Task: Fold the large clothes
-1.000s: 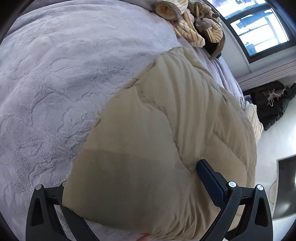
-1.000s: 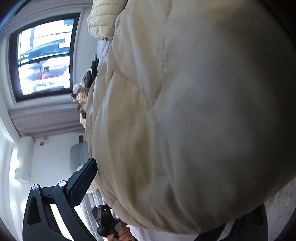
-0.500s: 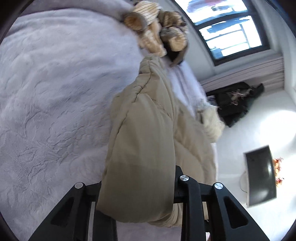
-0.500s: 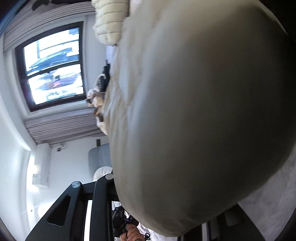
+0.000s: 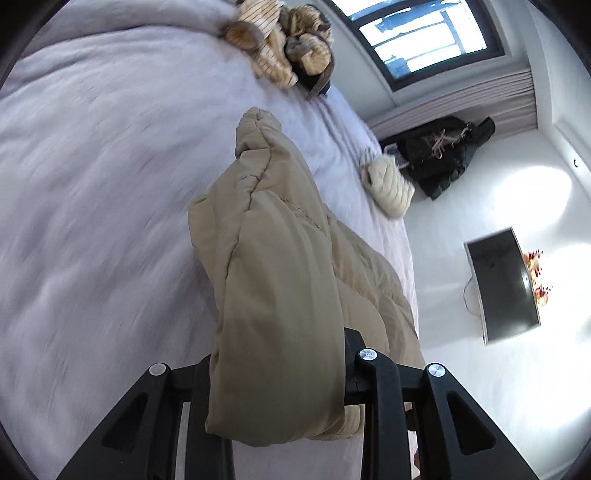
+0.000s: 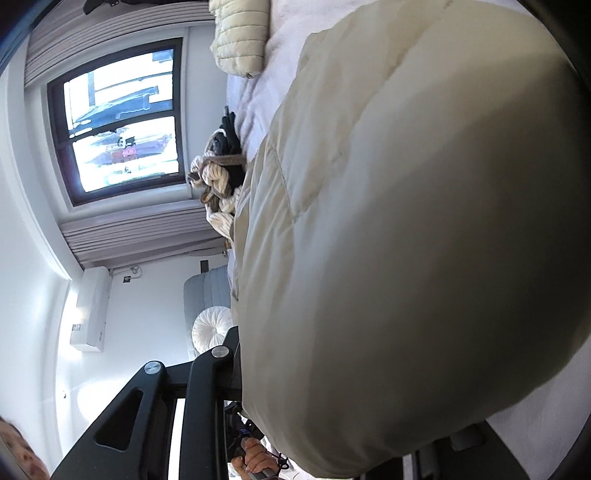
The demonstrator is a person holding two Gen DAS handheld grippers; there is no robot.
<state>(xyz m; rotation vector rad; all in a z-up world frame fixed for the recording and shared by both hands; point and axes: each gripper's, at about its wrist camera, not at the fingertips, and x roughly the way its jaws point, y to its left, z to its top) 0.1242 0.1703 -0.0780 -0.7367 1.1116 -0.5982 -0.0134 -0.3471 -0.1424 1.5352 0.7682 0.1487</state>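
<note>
A puffy beige quilted coat (image 5: 273, 266) hangs lifted over the pale lilac bed cover (image 5: 92, 184). My left gripper (image 5: 277, 380) is shut on a thick fold of the coat's near edge, and the fabric bulges over both black fingers. In the right wrist view the same coat (image 6: 406, 240) fills most of the picture. My right gripper (image 6: 332, 387) is shut on another fold of it, with the left finger (image 6: 229, 354) pressed into the padding and the right finger mostly hidden under the cloth.
A heap of striped and tan clothes (image 5: 284, 44) lies at the bed's far end by the window (image 5: 417, 33). A cream folded jacket (image 5: 388, 184) sits at the bed's edge. Dark clothes (image 5: 443, 151) hang by the wall, near a monitor (image 5: 502, 284). A person's hand (image 6: 255, 458) shows below.
Both grippers closed on the coat's near edge and lifted it. The coat, flat on the bed a second ago, is now bunched and raised, and more of the room shows.
</note>
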